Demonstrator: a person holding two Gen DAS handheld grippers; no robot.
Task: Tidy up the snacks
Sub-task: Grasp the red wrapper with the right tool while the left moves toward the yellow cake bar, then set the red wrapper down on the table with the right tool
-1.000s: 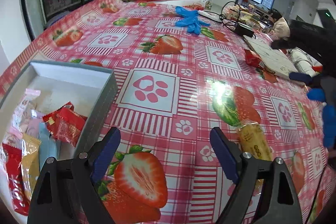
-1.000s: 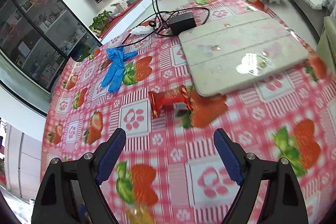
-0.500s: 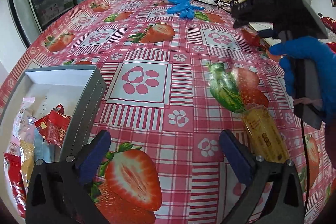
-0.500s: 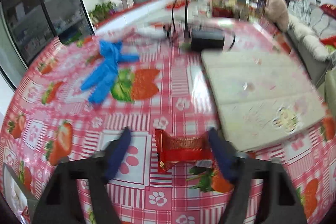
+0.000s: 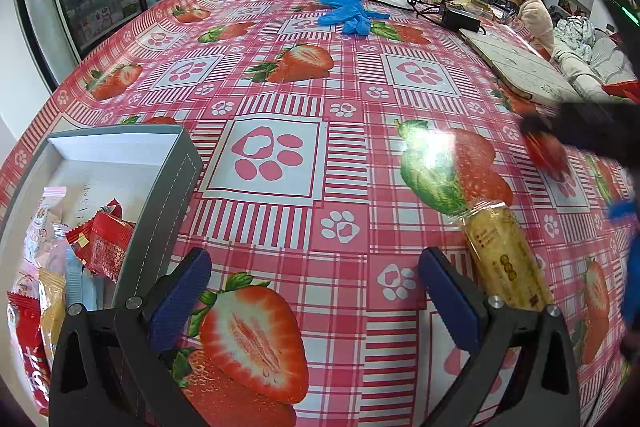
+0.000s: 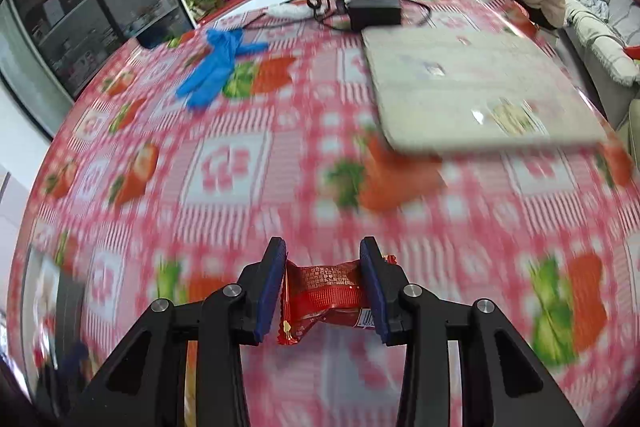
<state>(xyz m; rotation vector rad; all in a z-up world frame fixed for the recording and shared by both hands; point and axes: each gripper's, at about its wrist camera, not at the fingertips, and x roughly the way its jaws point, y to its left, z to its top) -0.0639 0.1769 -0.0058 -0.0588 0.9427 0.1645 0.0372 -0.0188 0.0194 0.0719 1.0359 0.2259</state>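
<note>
Now my right gripper (image 6: pixel 323 281) has its jaws clamped on a red snack packet (image 6: pixel 326 293), lifted above the bench (image 6: pixel 240 187). My left gripper (image 5: pixel 316 293) hangs with jaws spread wide and empty, just right of the grey box (image 5: pixel 160 203) of snacks. A yellow biscuit pack (image 5: pixel 504 259) lies further right of that box.

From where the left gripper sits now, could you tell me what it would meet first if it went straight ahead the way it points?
Probably only the strawberry tablecloth. The left gripper is open, with bare cloth between its fingers; the grey box lies to its left, the yellow snack pack to its right. Far ahead lie blue gloves, though depth is unclear.
</note>
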